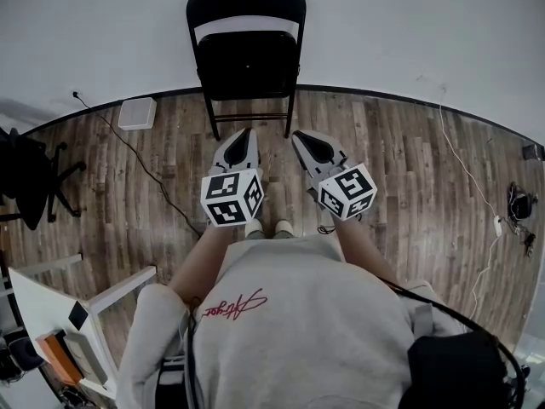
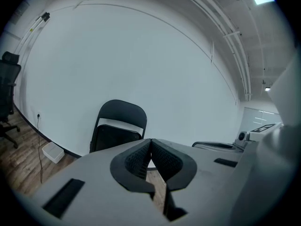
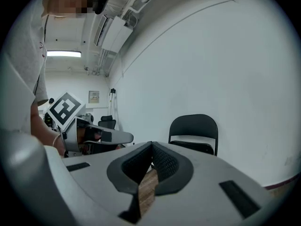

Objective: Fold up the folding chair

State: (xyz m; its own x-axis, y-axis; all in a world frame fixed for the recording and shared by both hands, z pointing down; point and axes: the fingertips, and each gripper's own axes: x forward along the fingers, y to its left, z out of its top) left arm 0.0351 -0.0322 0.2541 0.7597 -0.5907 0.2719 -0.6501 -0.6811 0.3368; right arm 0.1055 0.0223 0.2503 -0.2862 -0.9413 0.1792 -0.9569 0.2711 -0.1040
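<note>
Now, left gripper (image 1: 246, 132): clenched, empty
right gripper (image 1: 300, 135): clenched, empty
chair (image 1: 247, 62): unfolded, untouched, against wall (image 1: 426, 24)
floor (image 1: 400, 169): wood planks

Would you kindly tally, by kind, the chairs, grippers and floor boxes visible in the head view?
Folding chair: 1
Office chair: 1
Grippers: 2 (left gripper, right gripper)
White box: 1
Total: 5

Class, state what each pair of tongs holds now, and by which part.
Nothing: the left tongs and right tongs are both shut, empty, apart from the folding chair.
</note>
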